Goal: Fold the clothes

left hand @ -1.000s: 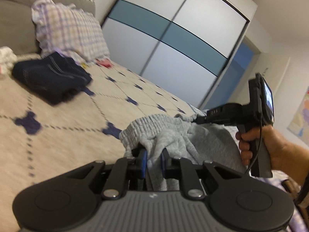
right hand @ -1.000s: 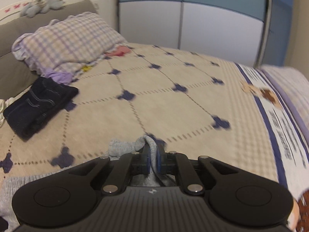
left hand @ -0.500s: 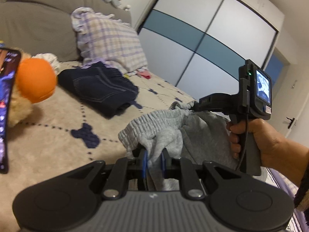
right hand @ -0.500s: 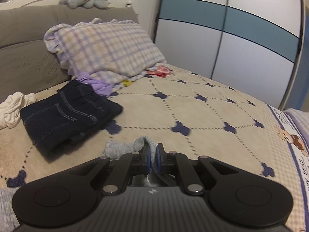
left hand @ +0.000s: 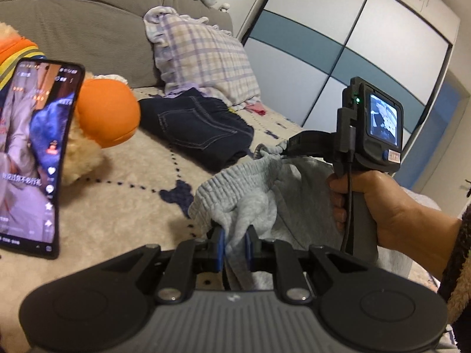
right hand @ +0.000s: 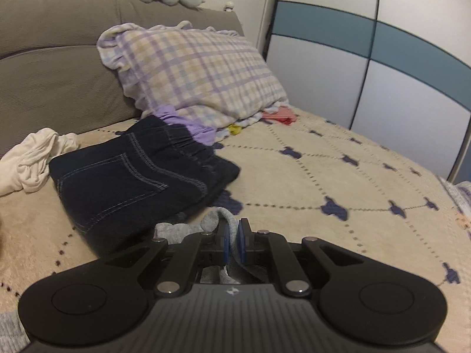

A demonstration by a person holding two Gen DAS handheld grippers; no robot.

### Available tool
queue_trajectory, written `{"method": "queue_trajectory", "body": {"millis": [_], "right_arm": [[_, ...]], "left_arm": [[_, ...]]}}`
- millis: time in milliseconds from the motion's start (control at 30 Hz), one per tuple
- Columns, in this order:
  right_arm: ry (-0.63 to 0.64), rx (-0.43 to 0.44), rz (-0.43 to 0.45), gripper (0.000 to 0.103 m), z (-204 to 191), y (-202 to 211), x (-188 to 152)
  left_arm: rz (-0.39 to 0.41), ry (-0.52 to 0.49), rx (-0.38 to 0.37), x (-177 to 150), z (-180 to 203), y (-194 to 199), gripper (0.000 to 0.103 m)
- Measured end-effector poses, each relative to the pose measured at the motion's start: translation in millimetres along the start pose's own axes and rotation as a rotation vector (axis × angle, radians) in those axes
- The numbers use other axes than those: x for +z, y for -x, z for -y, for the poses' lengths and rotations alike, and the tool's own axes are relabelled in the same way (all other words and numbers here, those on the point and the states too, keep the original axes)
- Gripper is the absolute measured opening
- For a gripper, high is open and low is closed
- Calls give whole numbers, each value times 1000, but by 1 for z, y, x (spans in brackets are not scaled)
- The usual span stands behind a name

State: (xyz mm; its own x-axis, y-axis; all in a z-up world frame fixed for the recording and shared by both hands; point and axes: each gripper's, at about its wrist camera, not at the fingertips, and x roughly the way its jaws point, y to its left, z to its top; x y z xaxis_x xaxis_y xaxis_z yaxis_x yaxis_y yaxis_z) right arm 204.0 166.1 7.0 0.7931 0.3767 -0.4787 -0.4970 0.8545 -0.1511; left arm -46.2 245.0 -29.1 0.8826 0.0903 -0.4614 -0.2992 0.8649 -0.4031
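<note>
My left gripper (left hand: 234, 242) clamps a fold of the grey garment (left hand: 253, 200), bunched just above the blanket (left hand: 123, 206). My right gripper (right hand: 232, 239) pinches another edge of the same garment, with a hand (left hand: 379, 203) around its handle. Beyond lie folded jeans (right hand: 132, 182) near a checked pillow (right hand: 194, 70). A phone (left hand: 32, 153) stands at the left, in front of an orange plush toy (left hand: 106, 111).
</note>
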Motion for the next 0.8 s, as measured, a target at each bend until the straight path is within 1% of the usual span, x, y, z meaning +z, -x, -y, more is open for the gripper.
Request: {"method": "queue_trajectory", "body": {"millis": [133,200,300,333,367,400,433,467,533,633,800], "right_arm": [[-13,20,-32,8,-6,-12,-7],[-28,25,-65,8,-8,-20,-12],[-54,27,-118,11,-8,-28,-18],[-62,24,-135,14,-8,-30,-19],[-70,21,-151,19,-7,-30,-19],[-80,18,-164,23,-6,-29,-19],[-90,15,-178,32,-4,-28,-18],[-101,14,-190,41,-3,-27,-18],[-131,26,-196,48,5,-19,-17],[-183,32,-196,56,21,0,-15],[-222,9,-196,57,53,35,-17]], "left_arm": [[-47,18,34,-2,-5,-7,15],[-73,26,45,-3,-7,-11,16],[-106,49,50,-5,-10,-16,20],[-118,54,56,-5,-10,-18,23],[-122,60,57,-4,-11,-18,26],[-126,66,57,-4,-11,-18,33],[-133,66,57,-4,-10,-18,40],[-140,66,56,-4,-10,-19,43],[-160,88,49,-5,-10,-20,56],[-211,154,27,-7,-13,-23,57],[-224,191,22,-7,-14,-23,59]]}}
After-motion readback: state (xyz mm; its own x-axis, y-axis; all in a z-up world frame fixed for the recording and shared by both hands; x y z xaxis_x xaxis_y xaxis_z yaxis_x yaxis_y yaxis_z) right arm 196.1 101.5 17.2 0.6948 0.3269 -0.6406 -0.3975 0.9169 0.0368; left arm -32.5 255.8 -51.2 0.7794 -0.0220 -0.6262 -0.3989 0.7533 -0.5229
